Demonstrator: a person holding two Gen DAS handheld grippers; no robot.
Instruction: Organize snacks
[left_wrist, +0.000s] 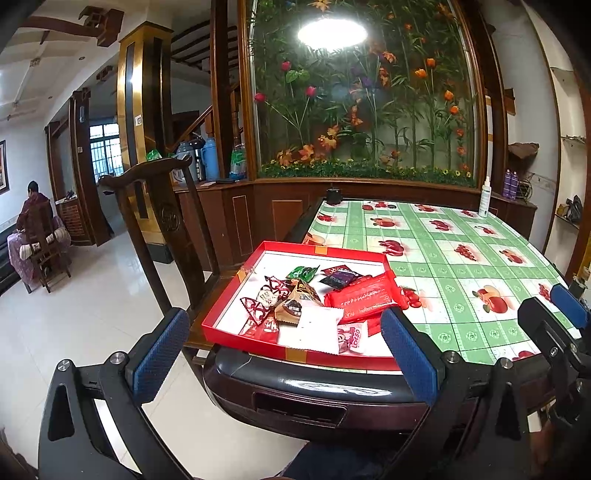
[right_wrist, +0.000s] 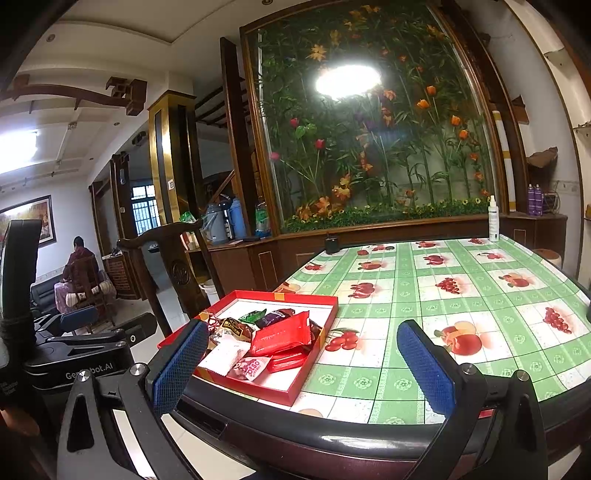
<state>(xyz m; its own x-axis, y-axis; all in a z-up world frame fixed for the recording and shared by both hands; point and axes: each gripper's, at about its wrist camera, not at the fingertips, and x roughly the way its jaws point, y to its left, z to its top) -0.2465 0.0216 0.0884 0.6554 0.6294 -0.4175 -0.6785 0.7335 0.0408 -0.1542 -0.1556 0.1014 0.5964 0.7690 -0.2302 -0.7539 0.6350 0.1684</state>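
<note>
Both hand-held grippers hang just off the near edge, left hand-held gripper (left_wrist: 284, 354) and right hand-held gripper (right_wrist: 303, 369), blue-padded fingers spread wide apart, holding nothing and touching nothing. Biggest thing around is the surface with its green-and-white checked fruit-print cloth (left_wrist: 461, 258), and a dark carved wooden chair (left_wrist: 159, 221) stands at its left side. On the near left corner sits the shallow red cardboard tray with white floor (left_wrist: 236, 295), holding all the snacks in a loose heap. On top of the pile leans a long flat red foil packet (left_wrist: 362, 299), a plain white square sachet (left_wrist: 317, 328) in front of it, then a pink wrapper reading "Lotso" (right_wrist: 253, 367). Other wrappers' print is too small to read. A white spray bottle (right_wrist: 493, 219) stands at the far edge.
</note>
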